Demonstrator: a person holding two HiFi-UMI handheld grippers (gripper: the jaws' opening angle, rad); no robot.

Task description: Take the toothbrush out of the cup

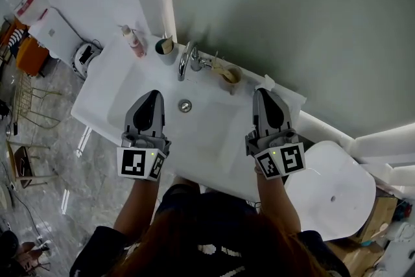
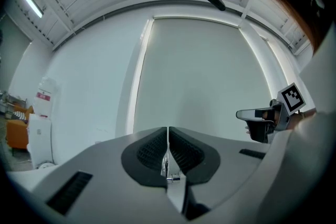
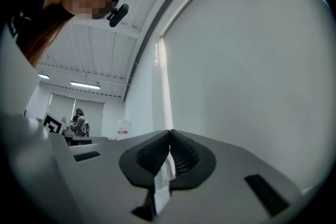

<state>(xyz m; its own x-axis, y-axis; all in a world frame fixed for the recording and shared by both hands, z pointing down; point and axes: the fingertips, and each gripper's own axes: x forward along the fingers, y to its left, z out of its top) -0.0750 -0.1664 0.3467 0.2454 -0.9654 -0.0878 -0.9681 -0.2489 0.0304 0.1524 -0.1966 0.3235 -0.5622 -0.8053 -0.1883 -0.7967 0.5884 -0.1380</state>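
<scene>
A beige cup (image 1: pixel 229 78) with thin sticks poking out stands on the sink's back ledge, right of the faucet (image 1: pixel 185 60). Left of the faucet is a dark cup (image 1: pixel 165 47) with a pale item in it; I cannot tell which one holds the toothbrush. My left gripper (image 1: pixel 155 94) hovers over the basin, shut and empty, pointing at the wall. My right gripper (image 1: pixel 260 92) is also shut and empty, just right of the beige cup. Both gripper views show only closed jaws, the left gripper (image 2: pixel 168 136) and the right gripper (image 3: pixel 169 136), against the grey wall; the cups are hidden there.
A white sink (image 1: pixel 214 139) has a drain (image 1: pixel 185 106) in the middle. A pink soap bottle (image 1: pixel 133 41) stands at its back left corner. A white toilet (image 1: pixel 331 194) sits to the right. A small white device (image 1: pixel 84 56) sits on the floor at left.
</scene>
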